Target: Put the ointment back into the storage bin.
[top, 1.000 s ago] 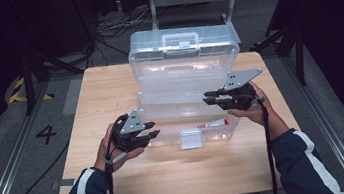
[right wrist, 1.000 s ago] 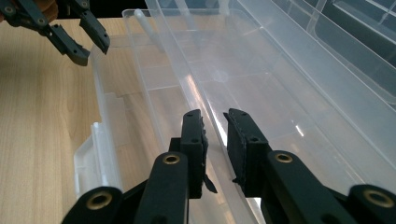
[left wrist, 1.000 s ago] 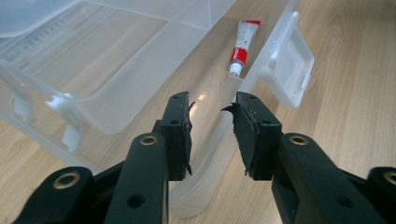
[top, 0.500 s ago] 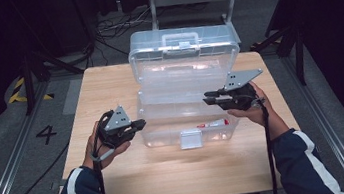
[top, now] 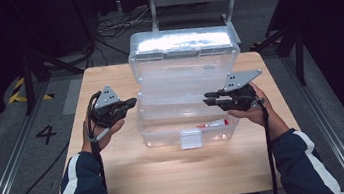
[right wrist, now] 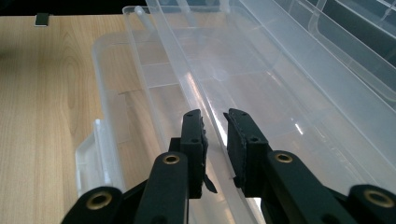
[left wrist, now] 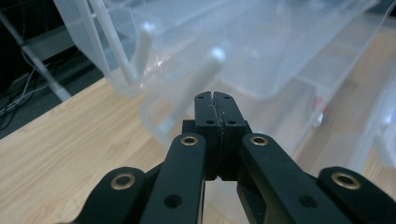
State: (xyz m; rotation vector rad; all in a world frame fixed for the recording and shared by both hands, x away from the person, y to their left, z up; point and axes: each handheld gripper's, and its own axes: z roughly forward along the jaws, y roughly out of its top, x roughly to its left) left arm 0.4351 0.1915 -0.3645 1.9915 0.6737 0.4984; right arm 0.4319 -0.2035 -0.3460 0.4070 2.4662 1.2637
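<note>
Moved: left gripper (top: 128, 103) has lifted from the box front toward frame left, jaws together, holding nothing.
Right gripper (top: 210, 98): clamped on the tray rim (right wrist: 212, 123).
Box (top: 184, 72): frame centre, lid raised.

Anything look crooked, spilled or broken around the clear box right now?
Nothing stands out. The clear box sits square on the table, lid up. The right gripper straddles the inner tray's rim; the left gripper is shut, empty.

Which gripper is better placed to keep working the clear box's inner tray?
Right, likely. The right gripper has its jaws astride the tray rim of the clear box. The left gripper is shut on nothing, beside the box.
</note>
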